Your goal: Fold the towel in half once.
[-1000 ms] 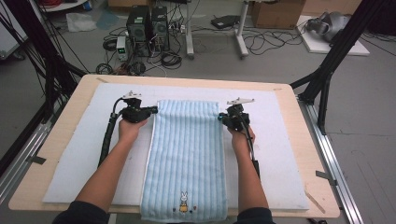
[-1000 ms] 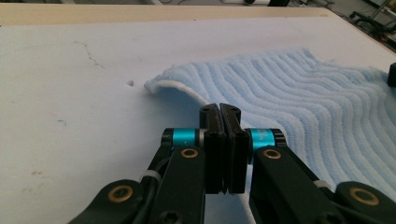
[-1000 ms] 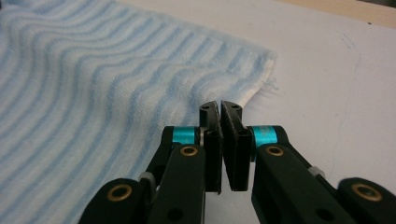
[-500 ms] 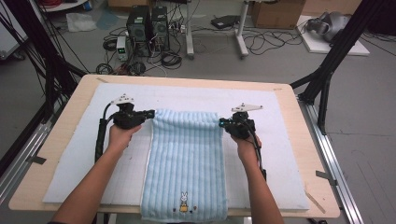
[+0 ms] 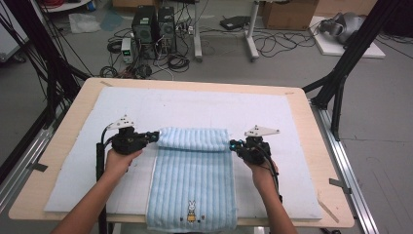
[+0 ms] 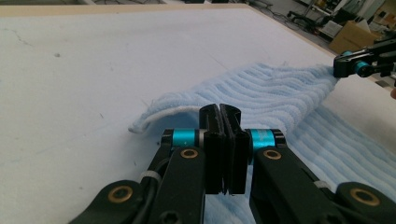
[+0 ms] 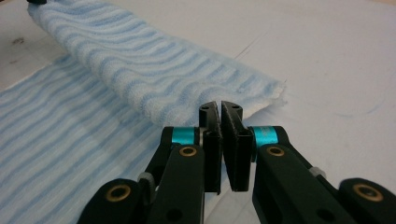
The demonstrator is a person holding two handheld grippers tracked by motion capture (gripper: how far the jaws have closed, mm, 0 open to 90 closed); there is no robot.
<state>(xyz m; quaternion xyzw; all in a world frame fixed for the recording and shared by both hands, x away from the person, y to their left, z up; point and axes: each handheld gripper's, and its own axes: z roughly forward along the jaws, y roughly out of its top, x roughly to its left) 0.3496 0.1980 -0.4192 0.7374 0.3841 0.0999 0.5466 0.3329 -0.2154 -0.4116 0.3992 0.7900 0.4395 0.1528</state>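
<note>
Grey concrete floor surrounds the work area, with computer towers (image 5: 153,22) and loose cables (image 5: 178,61) lying beyond the far edge. Black frame posts (image 5: 41,53) stand at the left and right sides. Nearer the camera is a wooden table (image 5: 316,146) covered by a white mat (image 5: 204,105).

At the left, the left hand (image 5: 118,161) holds the left gripper (image 5: 155,137), which lies low over the mat and points toward the centre. Its jaws are pressed together, pad against pad, with the tips at the left end of the towel's folded-over far edge. In the left gripper view the pads (image 6: 223,122) meet directly in front of the raised fold; whether any cloth is caught between them cannot be determined.

At the centre lies a light blue striped towel (image 5: 193,180). It is spread flat on the mat, its near hem overhangs the near table edge, and a small rabbit emblem (image 5: 191,211) sits close to that hem. The far end is folded back toward the person, forming a rounded roll (image 5: 193,138) across the full width.

At the right, the right hand (image 5: 263,175) holds the right gripper (image 5: 232,145), pointing toward the centre at the right end of the roll. Its jaws are drawn nearly together with a thin gap at the tips; the right gripper view shows the towel corner (image 7: 266,95) just beyond them, and a grip on cloth cannot be confirmed.
</note>
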